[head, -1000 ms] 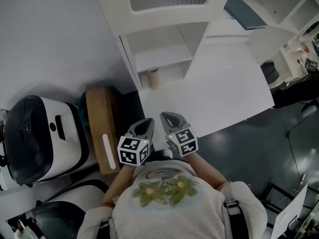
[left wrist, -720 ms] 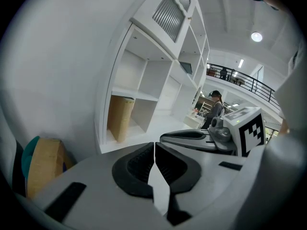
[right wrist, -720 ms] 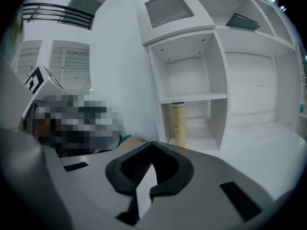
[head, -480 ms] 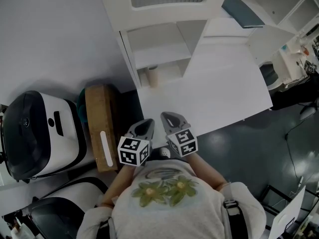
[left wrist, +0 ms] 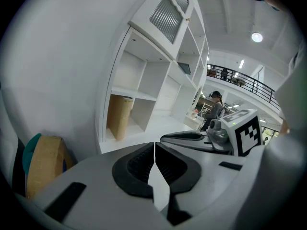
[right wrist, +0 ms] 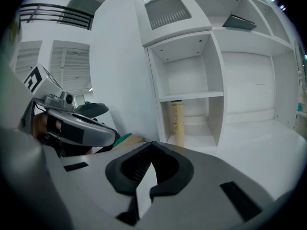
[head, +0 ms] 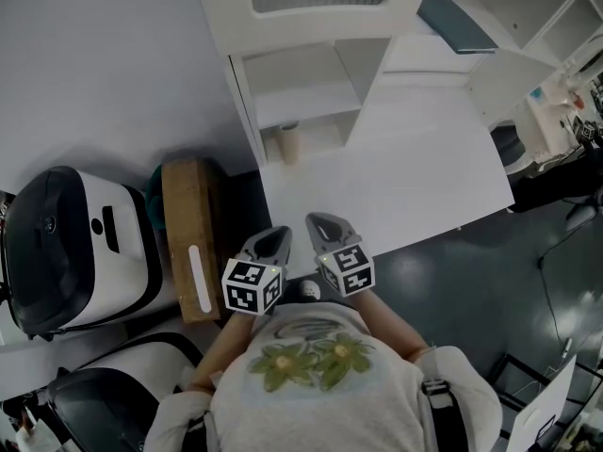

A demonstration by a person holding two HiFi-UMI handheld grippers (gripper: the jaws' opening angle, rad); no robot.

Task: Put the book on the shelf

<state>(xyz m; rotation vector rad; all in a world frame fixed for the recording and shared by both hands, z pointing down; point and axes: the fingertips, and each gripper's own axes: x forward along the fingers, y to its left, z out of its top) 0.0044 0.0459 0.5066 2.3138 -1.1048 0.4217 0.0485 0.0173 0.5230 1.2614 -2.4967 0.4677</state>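
- The left gripper (left wrist: 154, 146) is held with its jaws pressed together along a thin seam, nothing between them.
- The right gripper (right wrist: 150, 146) sits just beside it, on its right; its jaws are likewise fully closed and empty.
- Both pairs of jaws hover over the near edge of the white desk (head: 415, 172), close in front of the person's chest, tips pointing toward the white shelf unit (head: 311, 26).
- A tan book (head: 290, 143) stands upright in the unit's lowest left cubby, close to that cubby's left wall.
- It stands well ahead of both pairs of jaws and apart from them, with bare desk between.
- In the head view the book stands roughly on the line that runs forward between the two grippers.
- In the left gripper view the book (left wrist: 119, 117) shows its broad tan cover, ahead of the jaws and off to their left.
- In the right gripper view the book (right wrist: 178, 122) shows only its narrow pale spine, almost straight ahead of the jaws and a little to their right.
- A dark flat item (head: 458, 21), possibly a second book, lies higher on the shelving, far beyond the right jaws and to their right.
- A cardboard box (head: 192, 243) stands off the desk just left of the left jaws, with a black-and-white machine (head: 75, 252) farther left.
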